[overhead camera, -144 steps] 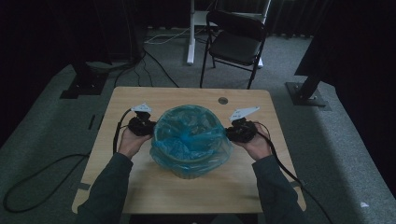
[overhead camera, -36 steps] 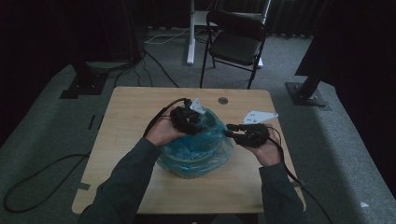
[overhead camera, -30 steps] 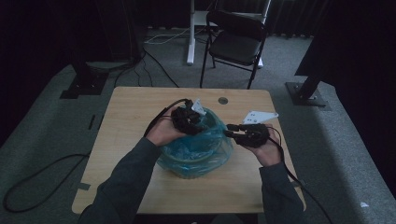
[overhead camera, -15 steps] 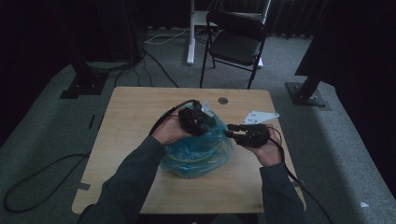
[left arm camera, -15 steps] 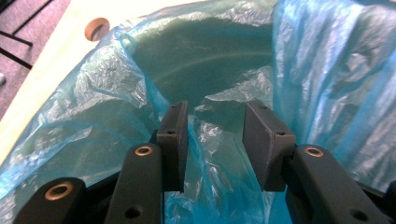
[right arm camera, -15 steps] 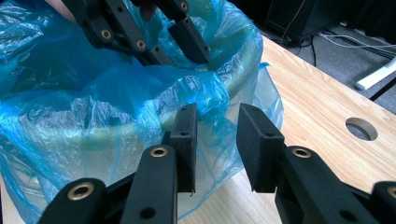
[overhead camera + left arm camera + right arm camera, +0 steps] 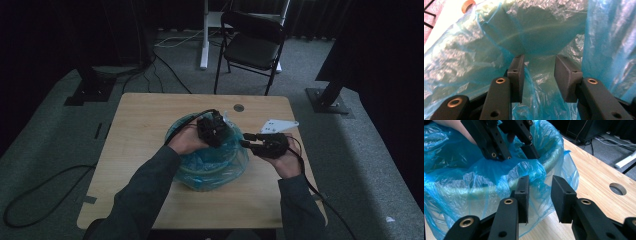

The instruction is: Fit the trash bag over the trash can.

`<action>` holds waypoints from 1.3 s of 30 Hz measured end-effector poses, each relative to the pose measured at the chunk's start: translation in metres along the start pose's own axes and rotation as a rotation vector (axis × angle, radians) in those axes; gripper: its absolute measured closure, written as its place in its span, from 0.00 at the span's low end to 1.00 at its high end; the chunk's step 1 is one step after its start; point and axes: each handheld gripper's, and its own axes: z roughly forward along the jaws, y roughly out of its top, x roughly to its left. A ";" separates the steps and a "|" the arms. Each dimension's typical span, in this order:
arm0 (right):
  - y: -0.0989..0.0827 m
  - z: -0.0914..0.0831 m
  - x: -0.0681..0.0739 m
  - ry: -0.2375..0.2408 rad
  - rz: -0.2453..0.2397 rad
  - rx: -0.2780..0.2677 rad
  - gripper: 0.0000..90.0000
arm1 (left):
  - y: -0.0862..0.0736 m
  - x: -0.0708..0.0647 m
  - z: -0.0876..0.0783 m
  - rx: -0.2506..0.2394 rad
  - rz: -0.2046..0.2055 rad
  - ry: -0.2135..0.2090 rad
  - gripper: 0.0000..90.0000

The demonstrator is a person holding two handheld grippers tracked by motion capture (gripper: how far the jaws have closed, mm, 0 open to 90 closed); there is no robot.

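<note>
On the pale wooden table (image 7: 150, 150) the round green bin (image 7: 554, 160) stands mid-table, lined with a thin crinkled blue plastic bag (image 7: 215, 167); my left fingers (image 7: 216, 131) reach inside, parted around loose film to seat it, while my right fingers (image 7: 248, 141) wait released just beside the rim.

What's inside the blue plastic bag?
The blue plastic bag lines a green bin, whose rim shows through it. The left hand-held gripper reaches into the opening. The bottom is covered from sight.
</note>
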 end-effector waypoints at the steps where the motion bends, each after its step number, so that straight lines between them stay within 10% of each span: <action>1: 0.000 0.000 0.000 0.000 0.000 0.000 0.75 | 0.001 0.000 0.001 0.005 0.003 0.002 0.67; 39: 0.000 -0.004 -0.001 -0.003 -0.004 -0.023 0.73 | 0.002 -0.002 -0.010 -0.088 -0.002 0.030 0.65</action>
